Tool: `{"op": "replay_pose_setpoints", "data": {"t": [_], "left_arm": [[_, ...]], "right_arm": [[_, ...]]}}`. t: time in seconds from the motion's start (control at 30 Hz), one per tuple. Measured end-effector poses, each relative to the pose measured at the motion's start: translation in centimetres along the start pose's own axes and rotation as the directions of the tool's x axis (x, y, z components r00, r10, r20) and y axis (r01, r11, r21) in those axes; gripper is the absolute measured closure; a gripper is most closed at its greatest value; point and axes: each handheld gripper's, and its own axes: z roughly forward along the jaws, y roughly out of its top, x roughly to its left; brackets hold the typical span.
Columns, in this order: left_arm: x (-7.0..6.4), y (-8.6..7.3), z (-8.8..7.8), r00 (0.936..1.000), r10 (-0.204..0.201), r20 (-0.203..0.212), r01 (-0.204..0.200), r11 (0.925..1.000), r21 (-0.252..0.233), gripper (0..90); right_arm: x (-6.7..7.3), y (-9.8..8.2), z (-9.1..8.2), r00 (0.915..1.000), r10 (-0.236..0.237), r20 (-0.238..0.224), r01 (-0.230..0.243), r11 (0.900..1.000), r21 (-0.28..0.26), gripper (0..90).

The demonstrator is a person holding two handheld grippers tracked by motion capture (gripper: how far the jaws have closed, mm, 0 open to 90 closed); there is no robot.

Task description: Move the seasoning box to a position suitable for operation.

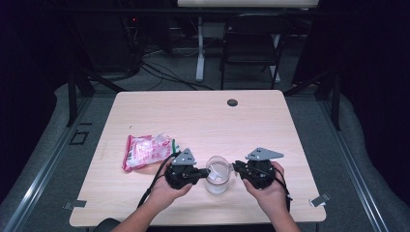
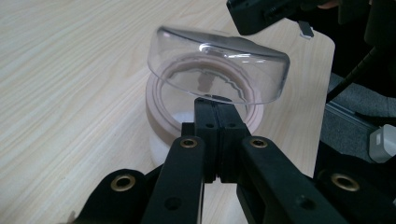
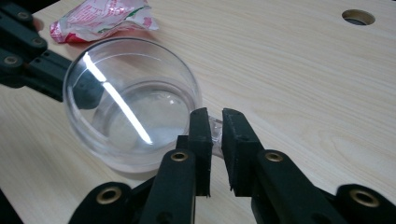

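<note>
Clear domed plastic lid (image 2: 217, 70), smooth and round, tilting over pinkish ribbed jar (image 2: 159, 116) holding white powder, near table's front edge; left gripper (image 2: 215, 105) pinching lid's rim; right gripper (image 3: 215, 126) standing slightly parted around lid's tab.

Clear lid (image 2: 219, 70) (tilted) over jar (image 2: 161, 119)

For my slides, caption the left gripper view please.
Left gripper pinching the rim of a clear domed lid, tilted above a pinkish jar.

Each gripper (image 1: 200, 175) (image 1: 238, 167) is black with brass-ringed screw holes (several per jaw arm). A grey three-cornered plate (image 1: 185, 156) tops each. Black cables (image 1: 153, 181) trail back.
</note>
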Motion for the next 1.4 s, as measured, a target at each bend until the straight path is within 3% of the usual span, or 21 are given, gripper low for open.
{"op": "replay_pose_setpoints", "data": {"t": [0.4, 0.53, 1.03, 1.4], "left_arm": [[0.1, 1.4, 0.0, 1.0000, 0.006, 0.005, -0.006, 0.9996, -0.027, 87.5], [0.0, 1.9, 0.0, 0.9999, 0.012, -0.001, -0.012, 0.9996, -0.027, 86.4], [-0.2, 2.2, 0.0, 0.9998, 0.020, -0.009, -0.020, 0.9990, -0.039, 80.3], [0.0, 2.0, 0.1, 0.9994, 0.020, -0.028, -0.021, 0.9993, -0.032, 75.5]], "right_arm": [[0.7, -0.9, -1.3, 0.9992, 0.000, -0.039, 0.001, 1.000, 0.013, 65.9], [1.0, -1.1, -1.6, 0.9996, -0.010, -0.027, 0.010, 1.000, 0.006, 64.1], [1.9, -1.4, -1.2, 0.9971, -0.052, -0.055, 0.055, 0.998, 0.038, 57.6], [2.1, -1.4, -0.9, 0.9969, -0.064, -0.045, 0.065, 0.997, 0.030, 59.9]]}}
